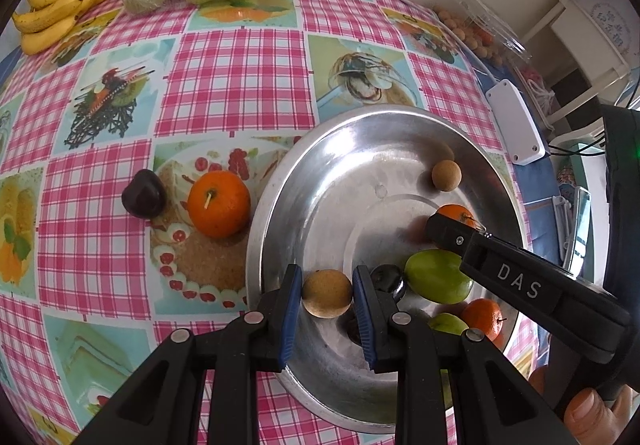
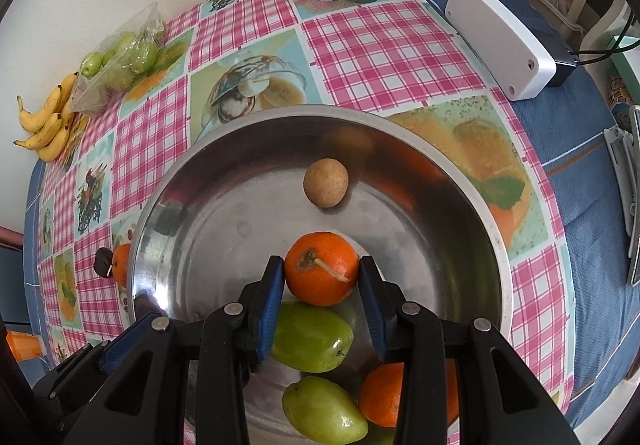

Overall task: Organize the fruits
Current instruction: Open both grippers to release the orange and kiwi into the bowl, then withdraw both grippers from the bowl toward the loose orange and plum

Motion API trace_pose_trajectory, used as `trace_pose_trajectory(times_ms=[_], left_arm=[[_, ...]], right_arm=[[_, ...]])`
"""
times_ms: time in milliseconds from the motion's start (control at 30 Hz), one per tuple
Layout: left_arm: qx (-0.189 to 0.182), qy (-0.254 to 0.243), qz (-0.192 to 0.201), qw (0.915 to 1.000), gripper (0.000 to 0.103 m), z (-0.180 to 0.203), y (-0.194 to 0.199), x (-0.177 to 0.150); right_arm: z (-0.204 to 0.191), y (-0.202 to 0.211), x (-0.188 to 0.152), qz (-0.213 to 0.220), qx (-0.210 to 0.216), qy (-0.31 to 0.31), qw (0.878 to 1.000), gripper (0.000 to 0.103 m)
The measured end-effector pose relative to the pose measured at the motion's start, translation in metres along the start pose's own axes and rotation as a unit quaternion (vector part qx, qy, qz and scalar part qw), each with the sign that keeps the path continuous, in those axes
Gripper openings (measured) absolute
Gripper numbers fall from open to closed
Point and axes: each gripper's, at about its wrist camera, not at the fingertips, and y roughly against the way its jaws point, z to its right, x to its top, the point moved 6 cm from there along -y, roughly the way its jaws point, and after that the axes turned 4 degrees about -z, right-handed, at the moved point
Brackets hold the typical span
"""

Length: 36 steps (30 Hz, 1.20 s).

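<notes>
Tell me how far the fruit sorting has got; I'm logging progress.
Done: an orange and a dark plum lie on the tablecloth beside the steel bowl. In hand: left gripper clamps a brown longan, right gripper an orange. Left: another longan, green fruits, an orange.

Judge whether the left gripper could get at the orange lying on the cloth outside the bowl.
Probably not yet: the left gripper is shut on a brown fruit. Otherwise the orange lies unobstructed beside the bowl.

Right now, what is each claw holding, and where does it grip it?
Left claw pinches a small round tan fruit across its sides. Right claw pinches a small orange across its sides, stem facing up.
</notes>
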Motion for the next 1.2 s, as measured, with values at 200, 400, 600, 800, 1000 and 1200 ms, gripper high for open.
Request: trace_pose_trajectory(times_ms=[200, 400, 600, 800, 1000, 1200], left_arm=[[-0.004, 0.000, -0.001, 1.0000, 0.032, 0.001, 0.003, 0.000], [-0.020, -0.001, 0.022, 0.9996, 0.037, 0.006, 0.025, 0.008], [-0.017, 0.004, 0.057, 0.9983, 0.048, -0.001, 0.051, 0.019], [-0.003, 0.025, 0.080, 0.9965, 0.066, -0.018, 0.067, 0.027], [0.007, 0.045, 0.089, 0.9950, 0.080, -0.035, 0.074, 0.029], [0.022, 0.065, 0.089, 0.9937, 0.084, -0.049, 0.070, 0.029]], right_arm=[[0.003, 0.004, 0.002, 0.008, -0.002, -0.006, 1.000, 0.051], [0.003, 0.021, 0.008, 0.026, -0.006, -0.003, 1.000, 0.051], [0.001, 0.045, 0.015, 0.051, -0.014, 0.008, 0.999, 0.051], [-0.002, 0.058, 0.016, 0.064, -0.018, 0.016, 0.998, 0.058], [0.000, 0.062, 0.014, 0.068, -0.023, 0.018, 0.997, 0.081], [0.003, 0.060, 0.013, 0.064, -0.025, 0.013, 0.998, 0.084]])
